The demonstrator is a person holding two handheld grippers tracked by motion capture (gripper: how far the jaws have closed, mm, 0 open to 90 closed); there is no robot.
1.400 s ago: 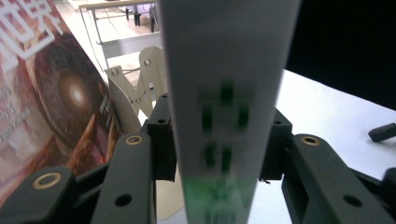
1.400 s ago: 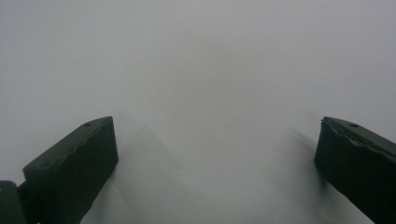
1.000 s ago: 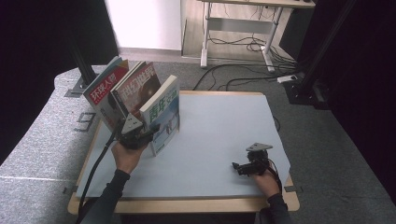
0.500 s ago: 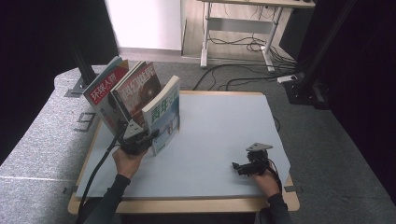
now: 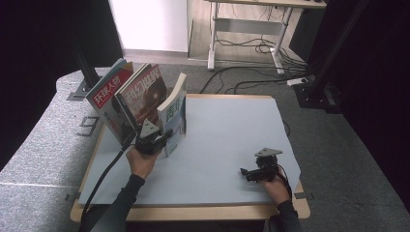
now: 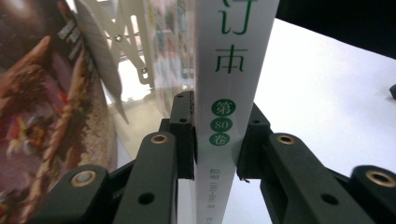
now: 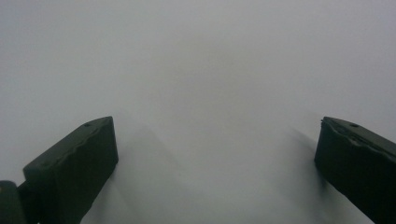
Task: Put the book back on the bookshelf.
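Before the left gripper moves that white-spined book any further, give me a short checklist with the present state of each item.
1. Left gripper closed on the white-spined book: ok. Its jaws have just been closing and both pads now press on the spine.
2. Grip placed low on the spine, near the book's bottom edge: ok.
3. Book upright: ok; in the high view it stands on edge, leaning slightly.
4. Neighbouring magazine apart from the held book: ok at the spine, where a gap shows; farther back, cannot tell.
5. Right gripper out of the way: ok; it is open, resting on the table far from the books.
6. Table beside the book free for setting it down: ok.
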